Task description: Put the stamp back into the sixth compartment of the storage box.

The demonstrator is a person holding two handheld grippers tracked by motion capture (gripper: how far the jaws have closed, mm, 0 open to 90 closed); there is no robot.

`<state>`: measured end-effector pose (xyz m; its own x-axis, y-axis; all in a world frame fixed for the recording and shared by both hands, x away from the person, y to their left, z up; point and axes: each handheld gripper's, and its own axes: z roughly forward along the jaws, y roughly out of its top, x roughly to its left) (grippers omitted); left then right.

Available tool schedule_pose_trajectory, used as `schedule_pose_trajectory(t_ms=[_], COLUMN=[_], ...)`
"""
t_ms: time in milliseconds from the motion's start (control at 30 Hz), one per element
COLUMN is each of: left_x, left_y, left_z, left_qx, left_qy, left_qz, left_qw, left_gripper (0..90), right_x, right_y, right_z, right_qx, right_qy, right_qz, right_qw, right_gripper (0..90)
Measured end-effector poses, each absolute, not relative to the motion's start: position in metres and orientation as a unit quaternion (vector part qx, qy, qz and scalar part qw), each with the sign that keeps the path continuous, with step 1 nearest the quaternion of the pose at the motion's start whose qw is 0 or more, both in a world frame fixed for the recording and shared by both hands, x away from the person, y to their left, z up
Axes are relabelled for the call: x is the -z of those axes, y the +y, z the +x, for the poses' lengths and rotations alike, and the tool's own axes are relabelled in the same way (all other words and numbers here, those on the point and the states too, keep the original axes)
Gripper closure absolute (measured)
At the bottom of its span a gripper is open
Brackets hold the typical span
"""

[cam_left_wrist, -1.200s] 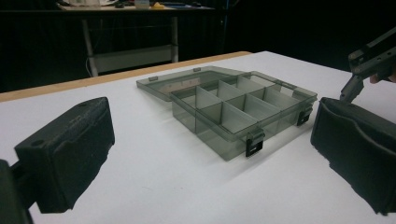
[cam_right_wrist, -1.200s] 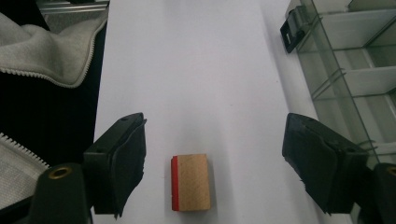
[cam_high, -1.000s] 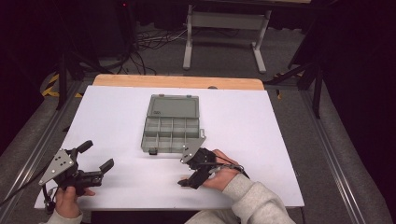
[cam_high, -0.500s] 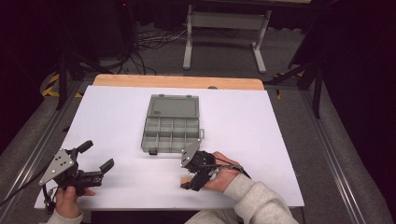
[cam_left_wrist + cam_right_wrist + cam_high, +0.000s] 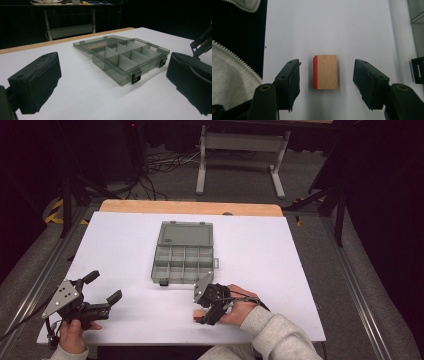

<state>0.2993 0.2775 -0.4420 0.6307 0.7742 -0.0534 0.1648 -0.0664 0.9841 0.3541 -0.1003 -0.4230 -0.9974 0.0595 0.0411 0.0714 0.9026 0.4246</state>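
A small wooden block (image 5: pixel 325 72) with one red face lies flat on the white table near the front edge; in the high view it peeks out as the block (image 5: pixel 199 313) under my right hand. My right gripper (image 5: pixel 327 75) points straight down over it. Its jaws have just been closing, the block sits between them, and a gap remains on each side, so it is open. My left gripper (image 5: pixel 104 286) rests at the front left, wide open and holding nothing. In the left gripper view, the left gripper (image 5: pixel 113 81) faces the box.
A grey translucent compartment box (image 5: pixel 184 252) lies mid-table with its lid folded back and its cells bare; in the left gripper view the box (image 5: pixel 127 58) is just ahead. White sheet (image 5: pixel 280 255) covers the table. A grey sleeve (image 5: pixel 229 75) borders the right gripper view.
The right gripper's jaws have drawn closer together around the block. Both hands have stayed in place and the left gripper is unchanged.
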Motion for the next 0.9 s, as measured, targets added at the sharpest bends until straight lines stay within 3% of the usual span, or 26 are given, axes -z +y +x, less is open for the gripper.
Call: schedule_pose_trajectory(t_ms=[700,900], left_x=[0.4421,0.4421], left_y=[0.2771,0.2774], left_z=[0.2992,0.2992], left_qx=[-0.258,-0.258], left_qy=[0.343,0.344], left_qz=[0.683,0.683], left_qw=[0.591,0.591], left_gripper=[0.5,0.5], right_x=[0.4288,0.4289], right_y=[-0.0973,-0.0972], right_z=[0.3546,0.3540], right_qx=[0.187,0.188], right_qy=[-0.982,-0.982], right_qz=[-0.021,-0.019], right_qw=[0.018,0.015], right_gripper=[65.4,65.8])
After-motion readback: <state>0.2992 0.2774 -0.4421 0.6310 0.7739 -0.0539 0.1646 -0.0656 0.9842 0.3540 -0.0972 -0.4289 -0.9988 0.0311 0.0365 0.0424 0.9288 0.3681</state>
